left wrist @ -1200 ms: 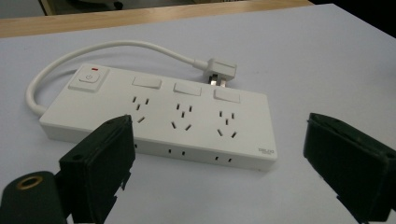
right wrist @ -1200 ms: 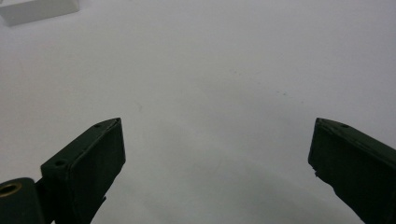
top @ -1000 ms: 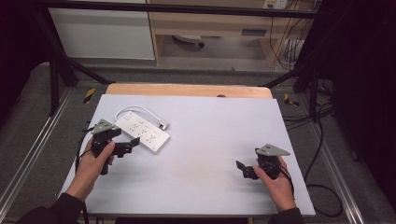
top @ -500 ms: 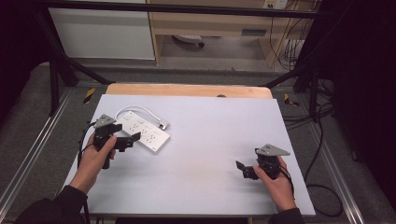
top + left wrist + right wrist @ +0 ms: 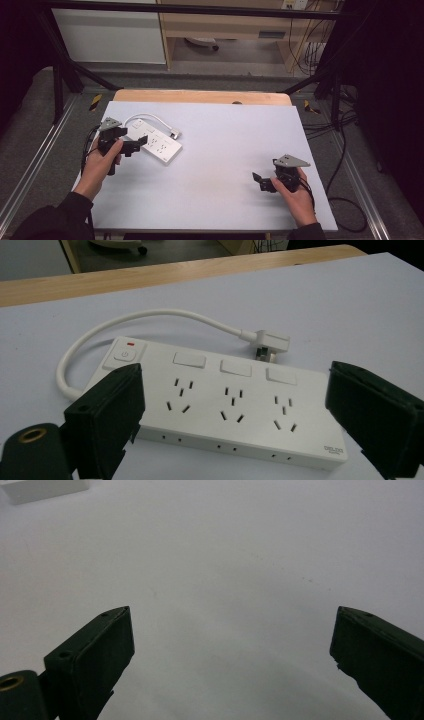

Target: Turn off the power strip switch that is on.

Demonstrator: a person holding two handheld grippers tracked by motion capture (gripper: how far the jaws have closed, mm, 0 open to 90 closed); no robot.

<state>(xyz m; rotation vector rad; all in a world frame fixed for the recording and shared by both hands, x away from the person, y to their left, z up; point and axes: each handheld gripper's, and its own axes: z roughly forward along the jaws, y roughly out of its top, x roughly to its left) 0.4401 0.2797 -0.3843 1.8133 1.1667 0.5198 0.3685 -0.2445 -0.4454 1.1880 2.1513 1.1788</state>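
Left gripper (image 5: pixel 235 415) jaws spread wide, straddling the white rigid plastic three-outlet power strip (image 5: pixel 220 405) lying flat between them; probably light, stiff, smooth-sided, best pinched across its long edges; right gripper (image 5: pixel 232 655) jaws spread, idle.

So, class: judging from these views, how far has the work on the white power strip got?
Early stage. Done: the left gripper has reached the power strip, jaws open on either side of it. In hand: closing for a grasp; nothing is gripped yet. Left: everything after; its plug lies loose on the table, and the right gripper waits open, far off.
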